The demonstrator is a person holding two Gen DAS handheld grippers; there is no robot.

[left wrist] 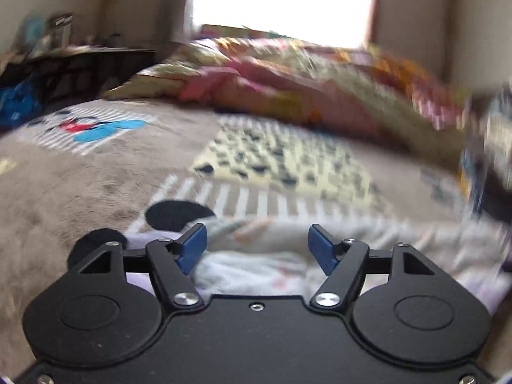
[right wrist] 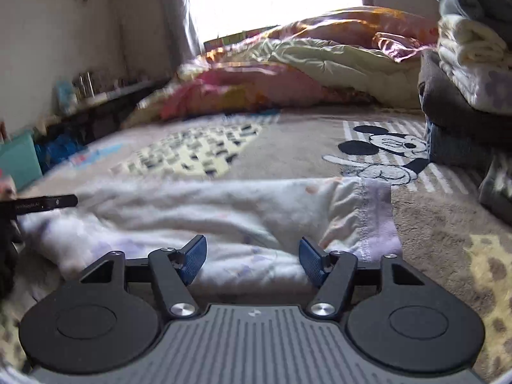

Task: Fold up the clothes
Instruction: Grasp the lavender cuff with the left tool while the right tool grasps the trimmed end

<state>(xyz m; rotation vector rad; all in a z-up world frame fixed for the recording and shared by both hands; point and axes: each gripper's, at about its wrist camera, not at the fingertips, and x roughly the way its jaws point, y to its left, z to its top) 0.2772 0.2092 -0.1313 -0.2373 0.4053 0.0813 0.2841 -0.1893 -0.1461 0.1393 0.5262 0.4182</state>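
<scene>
A beige Mickey blanket (right wrist: pixel 288 147) is covering the bed, a pale garment (right wrist: pixel 198 211) lying crumpled across it, near the cartoon print (folded stack (right wrist: pixel 464 73) beyond). Over the garment, the left hand-held gripper (left wrist: pixel 257 247) and right hand-held gripper (right wrist: pixel 252 257) are hovering wide open, gripping nothing.

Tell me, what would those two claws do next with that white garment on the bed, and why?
Probably ease both forward and down, then close on the cloth. The left gripper and right gripper both stand open, jaws apart, holding nothing, with the white garment lying rumpled and unfolded just ahead of their fingertips on the beige blanket.
</scene>
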